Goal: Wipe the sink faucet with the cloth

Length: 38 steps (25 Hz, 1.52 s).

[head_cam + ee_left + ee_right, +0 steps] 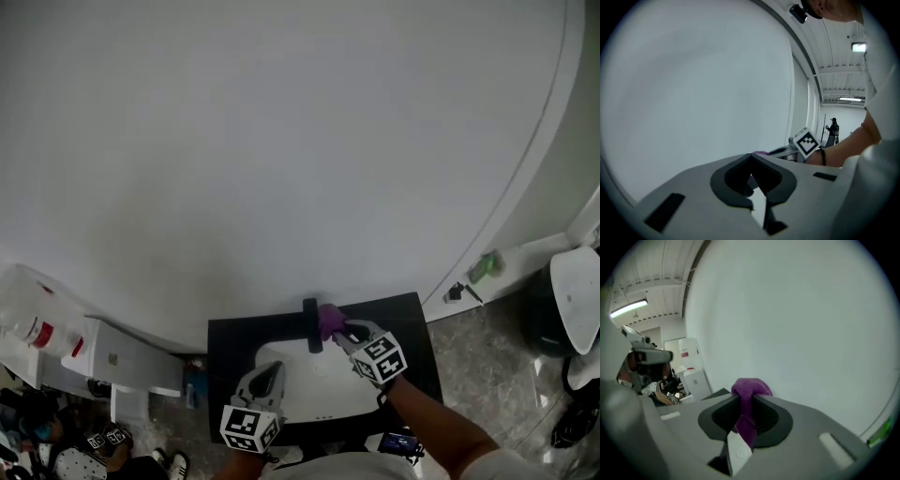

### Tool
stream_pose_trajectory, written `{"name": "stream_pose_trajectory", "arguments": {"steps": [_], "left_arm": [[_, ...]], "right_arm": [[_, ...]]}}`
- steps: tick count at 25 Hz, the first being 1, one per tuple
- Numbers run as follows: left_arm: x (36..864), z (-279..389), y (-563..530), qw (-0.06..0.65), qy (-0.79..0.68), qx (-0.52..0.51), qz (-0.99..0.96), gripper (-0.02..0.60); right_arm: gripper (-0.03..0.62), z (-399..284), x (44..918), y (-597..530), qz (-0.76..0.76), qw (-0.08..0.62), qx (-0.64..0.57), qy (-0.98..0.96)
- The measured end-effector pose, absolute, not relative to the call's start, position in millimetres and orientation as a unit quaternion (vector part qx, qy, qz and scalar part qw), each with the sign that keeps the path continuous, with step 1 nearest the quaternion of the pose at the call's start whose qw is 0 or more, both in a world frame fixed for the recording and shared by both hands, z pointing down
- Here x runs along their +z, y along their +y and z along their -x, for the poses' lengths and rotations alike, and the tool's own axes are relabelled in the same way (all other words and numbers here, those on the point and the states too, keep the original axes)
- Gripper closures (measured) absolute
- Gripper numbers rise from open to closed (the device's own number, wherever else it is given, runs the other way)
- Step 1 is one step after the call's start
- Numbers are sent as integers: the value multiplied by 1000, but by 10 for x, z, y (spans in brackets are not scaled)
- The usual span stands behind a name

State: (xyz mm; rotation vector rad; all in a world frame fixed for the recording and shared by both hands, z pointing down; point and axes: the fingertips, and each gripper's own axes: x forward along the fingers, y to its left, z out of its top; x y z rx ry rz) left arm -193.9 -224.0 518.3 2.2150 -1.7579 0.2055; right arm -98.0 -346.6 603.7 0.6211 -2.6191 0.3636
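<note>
In the head view a black faucet [310, 325] stands at the back of a white sink basin [314, 394] set in a black counter [230, 342]. My right gripper [345, 330] is shut on a purple cloth [329, 319], which sits right beside the faucet's right side. The right gripper view shows that cloth [751, 387] bunched between the jaws of the right gripper [746, 398], with the faucet hidden. My left gripper [266, 377] hovers over the basin's left part; in its own view the left gripper [752, 158] has its jaws together and holds nothing.
A large white wall [281, 141] fills the back. A white cabinet [122, 361] stands left of the counter. A green bottle [484, 267] lies on a ledge at the right, near a white lidded bin [577, 300]. A person [832, 131] stands far off.
</note>
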Motion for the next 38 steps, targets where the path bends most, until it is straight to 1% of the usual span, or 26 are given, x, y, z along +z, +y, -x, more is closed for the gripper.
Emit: {"name": "stream_pose_trajectory", "arguments": {"steps": [3, 5, 8, 11, 27, 38], "left_arm": [[4838, 1970, -2217, 135, -612, 61, -777, 577], [4643, 1996, -2193, 117, -613, 60, -779, 577], [4465, 1995, -2156, 109, -617, 48, -778, 577], [4378, 1975, -2126, 106, -619, 41, -777, 577], [4292, 1892, -2134, 101, -615, 42, -781, 577], [4332, 1914, -2168, 110, -613, 38, -781, 577]], "right_arm": [[530, 899, 5221, -3119, -218, 154, 112, -957], [530, 884, 4837, -2917, -218, 124, 103, -963], [530, 867, 4516, -2696, -222, 93, 92, -966], [530, 863, 4391, -2581, -230, 75, 90, -966], [531, 841, 4318, -2573, -237, 63, 97, -965], [533, 879, 4311, -2583, -235, 72, 85, -966]]}}
